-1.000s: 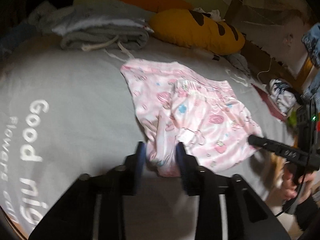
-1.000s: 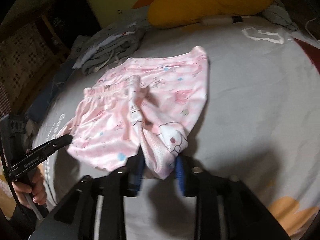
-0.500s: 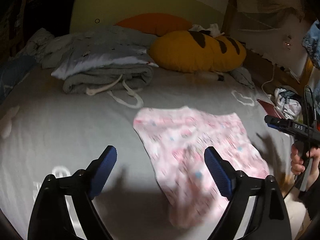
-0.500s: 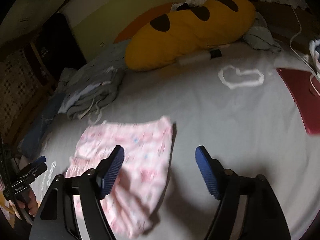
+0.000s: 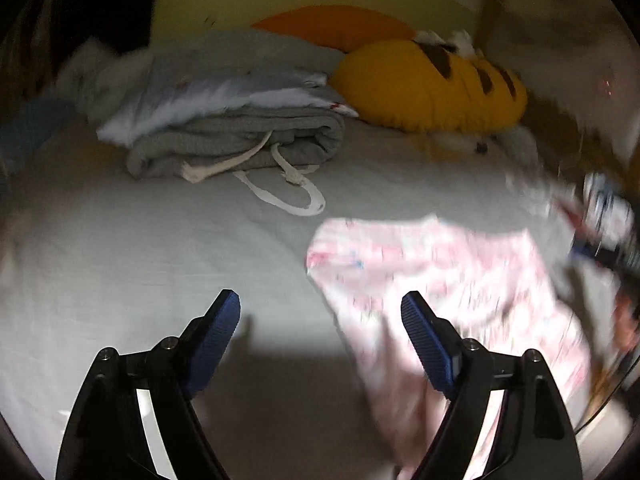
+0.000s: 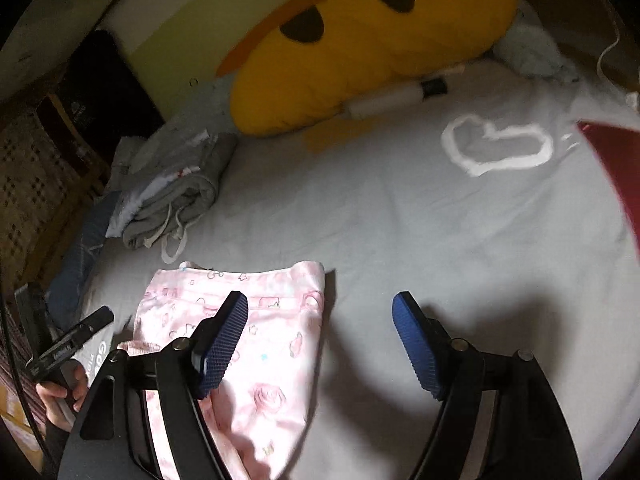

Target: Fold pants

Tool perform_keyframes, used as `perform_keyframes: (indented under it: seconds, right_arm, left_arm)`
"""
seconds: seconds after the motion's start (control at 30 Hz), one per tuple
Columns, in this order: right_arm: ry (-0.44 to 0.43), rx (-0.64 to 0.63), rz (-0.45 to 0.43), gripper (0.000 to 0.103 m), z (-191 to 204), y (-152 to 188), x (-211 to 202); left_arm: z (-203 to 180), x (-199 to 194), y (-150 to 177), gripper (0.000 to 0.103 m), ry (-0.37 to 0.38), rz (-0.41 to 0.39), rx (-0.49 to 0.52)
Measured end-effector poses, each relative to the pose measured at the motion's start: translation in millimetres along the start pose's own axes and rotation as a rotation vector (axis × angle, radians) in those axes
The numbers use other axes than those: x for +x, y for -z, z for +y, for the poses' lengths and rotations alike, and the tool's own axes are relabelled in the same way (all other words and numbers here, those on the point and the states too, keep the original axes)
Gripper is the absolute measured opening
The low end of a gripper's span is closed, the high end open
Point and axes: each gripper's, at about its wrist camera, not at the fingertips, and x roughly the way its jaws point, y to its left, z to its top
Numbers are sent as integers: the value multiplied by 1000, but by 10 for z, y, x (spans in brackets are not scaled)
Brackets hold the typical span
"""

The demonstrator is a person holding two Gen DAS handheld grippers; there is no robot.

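Both grippers hover over the bed sheet (image 6: 400,220), fingers spread wide, holding nothing: left gripper (image 5: 320,330), right gripper (image 6: 320,330). Pink pants (image 6: 256,344) lie flat on the sheet, under the right gripper's left finger. Only the right view shows the left hand (image 6: 60,392); left view blurred.
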Motion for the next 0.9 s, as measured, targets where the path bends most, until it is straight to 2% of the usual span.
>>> perform_keyframes:
  seconds: [0.07,0.17,0.3,0.4,0.57,0.7,0.77,0.83,0.9]
  right_arm:
    - [-8,-14,-30,76,50,81,-137]
    - [-45,-19,-51,76,153,267,-302]
    - [-41,-109,-117,76,391,481,-537]
    - [-37,-224,-195,76,625,686,-751]
    - [-141,-329,-248,76,860,946,-961]
    - [-163,-448,-226,75,1065,1075,-935]
    - [-163,-527,-181,64,1165,1156,-870]
    - [-152,-628,-134,56,1265,1238,-797]
    - [-156,-734,-66,55,1339,1318,-715]
  left_arm:
    - [-113,-213,138,80,-26,-42,65]
    - [-243,-520,298,80,-27,-108,118]
    - [-353,-856,447,80,1,-171,110]
    - [-418,-1022,536,80,7,-212,105]
    - [-528,-1159,656,80,-16,-274,140]
    - [-634,-1146,730,80,3,-264,193]
    - [-692,-1105,752,80,25,-236,238]
    - [-773,-1007,773,71,56,-173,329]
    - [-830,-923,814,57,77,-127,403]
